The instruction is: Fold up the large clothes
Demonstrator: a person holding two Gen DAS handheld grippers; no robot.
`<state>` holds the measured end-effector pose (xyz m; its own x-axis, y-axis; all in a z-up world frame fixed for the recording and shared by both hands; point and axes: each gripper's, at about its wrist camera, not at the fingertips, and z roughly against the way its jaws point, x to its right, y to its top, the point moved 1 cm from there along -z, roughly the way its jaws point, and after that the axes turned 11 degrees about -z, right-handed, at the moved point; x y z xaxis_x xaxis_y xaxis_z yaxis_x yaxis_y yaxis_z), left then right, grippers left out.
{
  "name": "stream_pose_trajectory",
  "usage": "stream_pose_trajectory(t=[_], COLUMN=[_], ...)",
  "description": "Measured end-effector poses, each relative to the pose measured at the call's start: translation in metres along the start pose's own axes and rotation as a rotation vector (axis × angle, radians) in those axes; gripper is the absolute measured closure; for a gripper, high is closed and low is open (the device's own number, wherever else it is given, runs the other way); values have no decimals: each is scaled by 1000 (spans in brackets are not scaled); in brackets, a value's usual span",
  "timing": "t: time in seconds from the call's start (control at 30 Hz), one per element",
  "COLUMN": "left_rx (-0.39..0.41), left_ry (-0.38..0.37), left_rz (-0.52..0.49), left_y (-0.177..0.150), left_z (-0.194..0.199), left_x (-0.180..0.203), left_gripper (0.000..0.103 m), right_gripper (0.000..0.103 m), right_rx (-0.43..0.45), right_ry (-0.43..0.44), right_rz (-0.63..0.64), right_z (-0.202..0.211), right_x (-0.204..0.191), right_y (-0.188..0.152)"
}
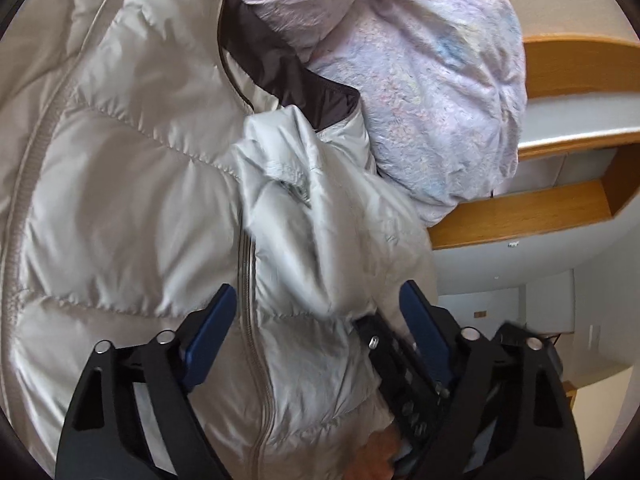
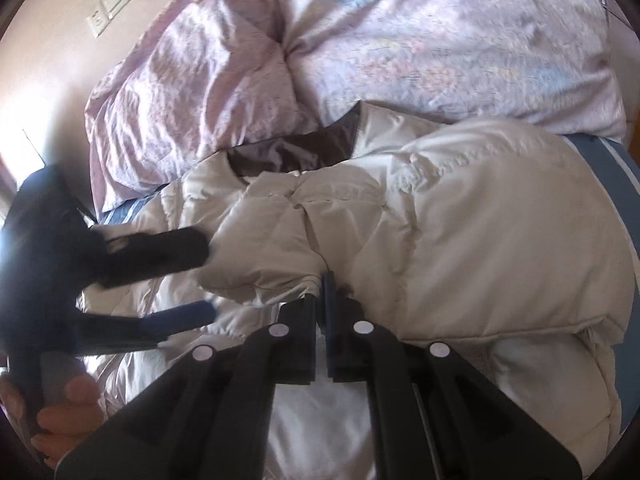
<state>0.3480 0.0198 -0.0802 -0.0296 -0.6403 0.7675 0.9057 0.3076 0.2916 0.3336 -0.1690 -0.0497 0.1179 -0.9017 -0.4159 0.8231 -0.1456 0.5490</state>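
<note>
A pale grey quilted puffer jacket [image 1: 132, 184] with a dark brown collar lining lies on the bed; it also fills the right wrist view [image 2: 460, 216]. My left gripper [image 1: 316, 300] is open, its blue pads either side of a raised fold of a sleeve [image 1: 320, 216]. It also shows at the left of the right wrist view [image 2: 208, 280], spread open against the jacket. My right gripper [image 2: 322, 280] is shut on a fold of the jacket's fabric near the sleeve [image 2: 272, 240]. The right gripper's black body [image 1: 400, 356] shows between the left gripper's fingers.
A crumpled pink duvet [image 2: 360, 48] is heaped behind the jacket, also in the left wrist view [image 1: 432, 92]. A blue striped sheet [image 2: 612, 168] shows at the bed's edge. Wooden shelving [image 1: 540, 208] stands beyond. A wall switch plate [image 2: 110, 4] is at upper left.
</note>
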Motion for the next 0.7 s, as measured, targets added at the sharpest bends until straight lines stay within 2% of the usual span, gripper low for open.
stream_pose_trajectory(t=[0.03, 0.1, 0.2, 0.27, 0.4, 0.43, 0.5, 0.53, 0.57, 0.63, 0.7], left_rx=[4, 10, 38, 63, 97, 92, 86, 83, 78, 73, 76], left_ry=[0, 16, 50, 81, 202, 244, 313, 352, 368, 378, 400], left_rz=[5, 6, -22, -70, -160, -173, -184, -184, -177, -164, -179], left_y=[2, 4, 5, 6, 9, 9, 9, 9, 10, 10, 9], left_z=[-1, 1, 14, 24, 32, 30, 26, 25, 23, 22, 22], left_x=[-1, -3, -4, 0, 1, -3, -10, -15, -19, -25, -23], left_gripper=[32, 53, 73, 77, 81, 82, 82, 82, 82, 82, 81], right_gripper=[98, 98, 98, 98, 93, 90, 75, 52, 41, 41, 47], right_rx=[-3, 1, 15, 11, -43, -63, -103, -98, -67, 44, 88], right_ry=[-2, -13, -10, 9, 0, -13, -10, 10, 24, -1, -71], right_rz=[12, 46, 80, 88, 116, 130, 144, 138, 132, 146, 141], right_z=[0, 0, 4, 5, -11, -15, -16, -12, -4, 15, 17], right_x=[-1, -11, -23, -29, -42, -44, -46, -45, -43, -42, -40], right_y=[-3, -7, -11, -12, -19, -21, -24, -23, -20, -10, 0])
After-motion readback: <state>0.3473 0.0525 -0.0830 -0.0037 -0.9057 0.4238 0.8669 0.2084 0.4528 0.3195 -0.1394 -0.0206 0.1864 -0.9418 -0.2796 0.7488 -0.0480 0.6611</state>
